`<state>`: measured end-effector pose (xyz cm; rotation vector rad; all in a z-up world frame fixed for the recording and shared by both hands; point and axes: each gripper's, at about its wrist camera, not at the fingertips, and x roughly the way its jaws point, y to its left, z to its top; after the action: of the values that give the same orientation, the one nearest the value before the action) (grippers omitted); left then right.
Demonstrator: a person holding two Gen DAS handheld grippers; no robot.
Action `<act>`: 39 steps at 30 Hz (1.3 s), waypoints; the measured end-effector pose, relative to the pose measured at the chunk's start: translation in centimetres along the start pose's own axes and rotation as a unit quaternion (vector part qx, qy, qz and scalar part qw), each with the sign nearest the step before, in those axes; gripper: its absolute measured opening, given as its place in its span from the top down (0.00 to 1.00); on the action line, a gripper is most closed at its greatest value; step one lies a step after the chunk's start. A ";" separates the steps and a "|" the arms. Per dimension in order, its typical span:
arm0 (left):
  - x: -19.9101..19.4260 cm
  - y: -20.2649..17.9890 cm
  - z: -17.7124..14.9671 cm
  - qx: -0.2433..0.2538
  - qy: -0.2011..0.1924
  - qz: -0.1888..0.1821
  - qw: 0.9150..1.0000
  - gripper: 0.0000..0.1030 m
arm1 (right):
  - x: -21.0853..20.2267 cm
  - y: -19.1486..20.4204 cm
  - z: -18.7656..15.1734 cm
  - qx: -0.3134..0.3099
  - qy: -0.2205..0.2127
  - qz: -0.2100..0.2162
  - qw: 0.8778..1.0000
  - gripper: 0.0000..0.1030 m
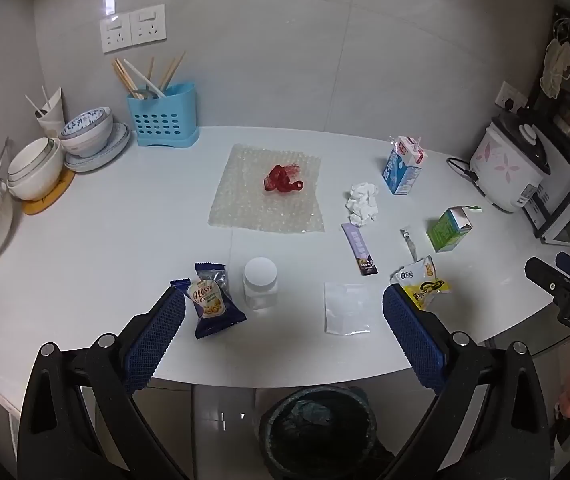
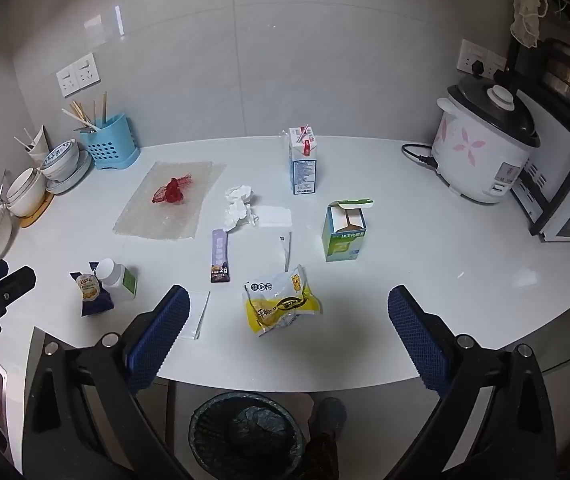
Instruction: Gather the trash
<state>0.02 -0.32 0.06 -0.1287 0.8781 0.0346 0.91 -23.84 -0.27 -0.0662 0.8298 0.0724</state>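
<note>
The left tool (image 1: 283,322) and the right tool (image 2: 289,322) both hang over the near edge of the white worktop (image 1: 105,240), tilted downward, jaws spread wide with nothing between them.

Trash counted on the worktop: 1 blue snack wrapper (image 1: 213,300) just left of 1 white-lidded bottle (image 1: 260,283); 1 flat clear bag (image 1: 345,307); 1 yellow snack bag (image 2: 281,300); 1 purple sachet (image 1: 359,248); 1 torn clear wrapper (image 1: 409,240); 1 crumpled tissue (image 1: 362,203); 1 open green carton (image 2: 345,232); 1 blue-and-white milk carton (image 2: 304,160) standing further back; 1 sheet of bubble wrap (image 1: 237,200) with 1 red scrap (image 1: 283,179) lying on it.

At the far left stand stacked bowls (image 1: 85,130) and 1 blue utensil holder (image 1: 163,114) with chopsticks; at the far right, 1 rice cooker (image 2: 481,148) with its cord trailing onto the worktop.

1 dark-lined bin (image 2: 245,436) sits on the floor below the near edge, between the 2 tools. The near right part of the worktop lies bare, and the trash pieces lie mostly apart.
</note>
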 end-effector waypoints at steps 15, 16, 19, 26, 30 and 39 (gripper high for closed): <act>-0.1 -0.7 0.0 0.003 0.006 0.000 1.000 0.06 | -0.4 -0.5 0.0 0.004 0.002 -0.003 1.000 0.07; -0.1 -0.6 0.0 0.003 0.006 0.000 1.000 0.06 | -0.4 -0.5 0.0 0.004 0.001 -0.002 1.000 0.07; -0.1 -0.3 -0.1 -0.001 0.010 -0.001 1.000 0.06 | -0.4 -0.5 0.0 0.004 0.000 -0.001 1.000 0.07; 0.0 -0.3 -0.1 0.003 0.014 0.005 1.000 0.06 | -0.5 -0.2 0.3 0.004 -0.003 -0.005 1.000 0.07; 0.1 -0.2 -0.1 0.006 0.015 0.005 1.000 0.06 | -0.4 -0.1 0.4 0.008 -0.001 -0.003 1.000 0.07; 0.2 0.3 -0.1 0.004 0.017 0.008 1.000 0.06 | -0.7 -0.1 0.7 0.011 -0.005 -0.007 1.000 0.07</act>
<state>0.01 -0.09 -0.19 -0.1153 0.9140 0.0441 0.96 -23.94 0.70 -0.0502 0.8191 0.0505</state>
